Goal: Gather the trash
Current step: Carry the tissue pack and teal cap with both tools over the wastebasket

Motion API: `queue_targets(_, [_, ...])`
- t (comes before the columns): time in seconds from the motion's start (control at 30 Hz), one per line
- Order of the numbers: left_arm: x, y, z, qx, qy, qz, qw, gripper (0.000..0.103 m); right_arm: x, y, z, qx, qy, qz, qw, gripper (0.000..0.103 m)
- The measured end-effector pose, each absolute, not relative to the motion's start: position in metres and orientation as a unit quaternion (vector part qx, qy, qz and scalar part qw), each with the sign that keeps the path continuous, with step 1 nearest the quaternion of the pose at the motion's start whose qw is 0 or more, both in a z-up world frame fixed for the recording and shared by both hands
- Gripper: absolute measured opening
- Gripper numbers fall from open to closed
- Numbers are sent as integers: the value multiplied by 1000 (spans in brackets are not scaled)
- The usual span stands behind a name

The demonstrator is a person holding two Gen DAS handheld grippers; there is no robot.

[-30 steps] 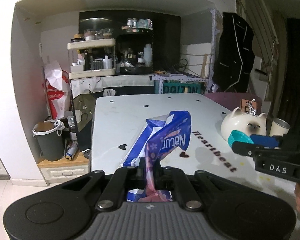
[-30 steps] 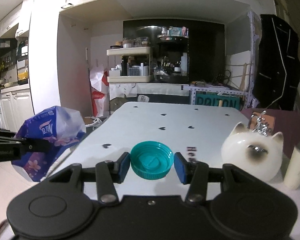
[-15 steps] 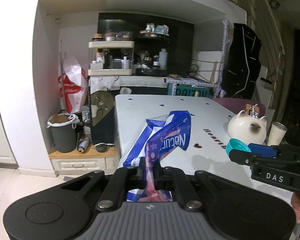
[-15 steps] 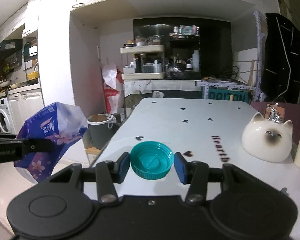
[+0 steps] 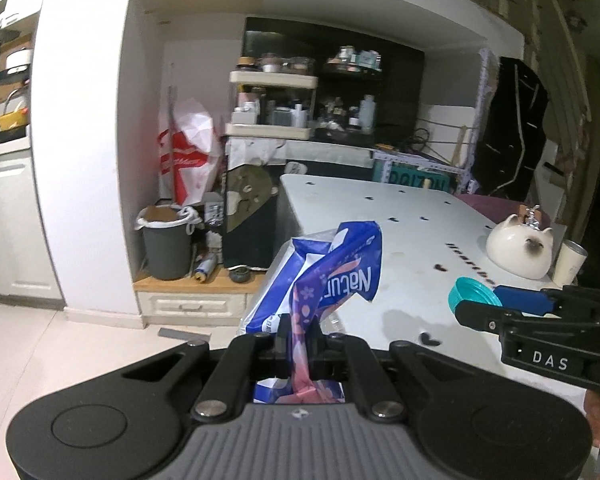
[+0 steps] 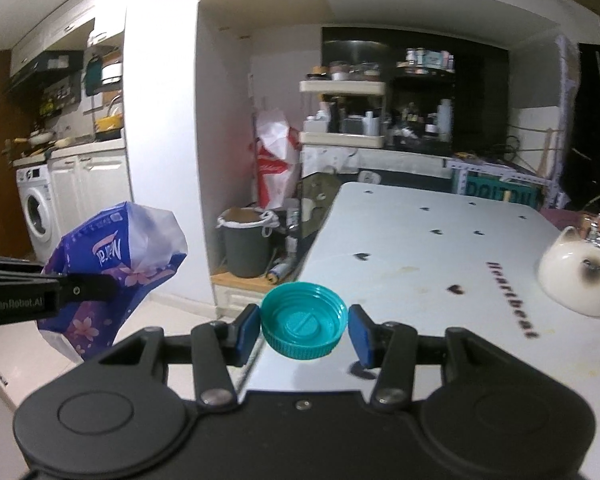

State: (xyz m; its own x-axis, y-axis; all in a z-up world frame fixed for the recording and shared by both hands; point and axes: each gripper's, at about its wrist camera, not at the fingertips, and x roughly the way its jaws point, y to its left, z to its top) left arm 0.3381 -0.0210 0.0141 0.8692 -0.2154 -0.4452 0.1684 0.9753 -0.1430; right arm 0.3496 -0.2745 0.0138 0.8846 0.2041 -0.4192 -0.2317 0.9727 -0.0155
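Two pieces of trash are in hand at once. Nearest in the left wrist view, the left gripper [image 5: 298,344] has its jaws pinched almost fully together on a crumpled blue and purple wrapper [image 5: 336,280], which stands up from the jaws and sags over the near left edge of the white worktop [image 5: 400,216]. In the right wrist view the right gripper [image 6: 303,330] holds a teal bottle cap [image 6: 304,320] between its blue pads [image 6: 247,328], jaws about half spread, the cap lying open side up just above the worktop's near edge.

The step in hand looks like carrying both finds to the grey bin [image 5: 167,240], which stands on a low wooden ledge far to the left, beyond the worktop's corner. To do it well, keep both grips firm, keep the cap level so that it does not slip from the pads, and bring each piece right over the bin's white-lined mouth before letting go; the light wrapper may cling or drift, so release it low.

Only the left wrist view shows the right gripper from the side, with the cap's rim poking past its pad. Only the right wrist view takes in the kitchen far left, with a washing machine [image 6: 36,216], and shows the wrapper's full puffed shape hanging clear of the worktop
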Motion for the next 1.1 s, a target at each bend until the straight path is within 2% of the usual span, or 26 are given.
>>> queue_targets(0.47, [333, 65, -29, -74, 288, -64, 953, 6, 361, -182, -27, -40, 272, 171, 946, 49])
queue_targets(1.1, [386, 132, -169, -129, 454, -42, 880, 6, 423, -87, -156, -107, 469, 224, 848, 49])
